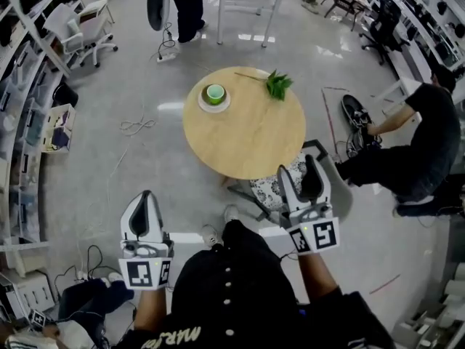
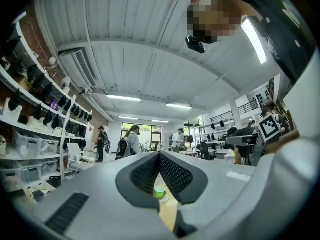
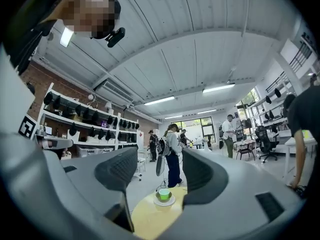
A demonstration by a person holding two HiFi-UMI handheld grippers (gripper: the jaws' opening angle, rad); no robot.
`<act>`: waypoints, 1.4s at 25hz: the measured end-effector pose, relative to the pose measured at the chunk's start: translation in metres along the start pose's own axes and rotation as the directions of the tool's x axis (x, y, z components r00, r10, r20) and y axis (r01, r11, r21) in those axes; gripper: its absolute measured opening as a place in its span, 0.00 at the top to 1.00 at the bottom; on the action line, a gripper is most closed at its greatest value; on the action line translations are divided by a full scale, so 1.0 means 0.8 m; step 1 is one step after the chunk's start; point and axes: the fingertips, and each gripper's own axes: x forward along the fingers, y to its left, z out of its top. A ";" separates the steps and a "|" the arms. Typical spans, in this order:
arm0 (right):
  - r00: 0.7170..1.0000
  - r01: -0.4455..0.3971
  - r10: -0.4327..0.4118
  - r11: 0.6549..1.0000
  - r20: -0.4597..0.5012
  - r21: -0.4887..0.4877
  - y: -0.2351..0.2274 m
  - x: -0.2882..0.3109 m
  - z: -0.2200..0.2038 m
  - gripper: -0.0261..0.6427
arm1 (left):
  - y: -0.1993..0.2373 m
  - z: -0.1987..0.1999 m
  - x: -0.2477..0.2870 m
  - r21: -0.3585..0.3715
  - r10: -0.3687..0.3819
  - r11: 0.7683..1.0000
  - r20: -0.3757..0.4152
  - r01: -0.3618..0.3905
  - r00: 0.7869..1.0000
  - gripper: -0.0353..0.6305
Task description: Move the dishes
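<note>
A green cup (image 1: 215, 92) stands on a white saucer (image 1: 214, 100) at the far left edge of a round wooden table (image 1: 247, 133). A green leafy sprig (image 1: 276, 85) lies at the table's far side. Both grippers hang short of the table, near my body. My left gripper (image 1: 145, 198) is shut with nothing in it; its pads meet at the tip (image 2: 159, 155), and the cup (image 2: 159, 192) shows below them. My right gripper (image 1: 310, 167) is open and empty; the cup (image 3: 164, 194) and saucer (image 3: 164, 201) show through the gap between its fingers (image 3: 160, 155).
A chair with a patterned cushion (image 1: 280, 187) is tucked under the table's near edge, just ahead of my right gripper. A person in black (image 1: 418, 144) crouches at the right. A standing fan (image 1: 156, 6) and another person (image 1: 187, 6) are beyond the table. Shelves (image 1: 25, 115) line the left wall; cables (image 1: 138, 126) lie on the floor.
</note>
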 end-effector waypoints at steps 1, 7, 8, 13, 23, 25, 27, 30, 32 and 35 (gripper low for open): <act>1.000 0.002 -0.002 1.000 -0.004 0.004 -0.008 0.008 -0.005 0.57 | -0.001 -0.005 0.010 -0.003 -0.001 1.000 -0.005 0.001 1.000 0.94; 1.000 -0.006 0.006 1.000 -0.004 0.015 -0.041 0.085 -0.018 0.57 | 0.016 -0.013 0.087 -0.006 0.001 1.000 -0.010 -0.001 1.000 0.94; 1.000 -0.012 0.012 1.000 -0.001 0.017 -0.046 0.101 -0.018 0.57 | 0.019 -0.011 0.101 -0.005 0.003 1.000 -0.005 -0.003 1.000 0.94; 0.999 -0.039 0.039 0.999 0.009 0.021 -0.077 0.160 -0.020 0.57 | 0.023 -0.006 0.172 0.004 0.010 1.000 0.011 -0.010 1.000 0.94; 0.981 -0.150 0.151 0.989 -0.122 0.017 -0.103 0.252 -0.087 0.56 | 0.021 -0.037 0.253 -0.011 -0.004 1.000 -0.056 0.004 0.998 0.94; 0.979 -0.153 0.154 0.988 -0.133 0.016 -0.102 0.271 -0.102 0.56 | 0.027 -0.048 0.266 -0.007 -0.021 1.000 -0.071 0.021 0.997 0.94; 0.975 -0.146 0.146 0.989 -0.169 0.015 -0.105 0.287 -0.123 0.56 | 0.031 -0.057 0.280 -0.013 -0.038 0.999 -0.071 0.037 0.997 0.94; 0.957 -0.155 0.153 0.988 -0.247 0.012 -0.108 0.306 -0.164 0.56 | 0.033 -0.074 0.296 -0.007 -0.066 0.998 -0.084 0.066 0.994 0.94; 0.942 -0.180 0.178 0.983 -0.286 0.019 -0.104 0.325 -0.190 0.56 | 0.036 -0.087 0.304 0.005 -0.089 0.996 -0.105 0.090 0.990 0.94; 0.903 -0.239 0.227 0.971 -0.364 0.013 -0.092 0.354 -0.241 0.55 | 0.039 -0.106 0.316 -0.014 -0.114 0.993 -0.123 0.113 0.986 0.94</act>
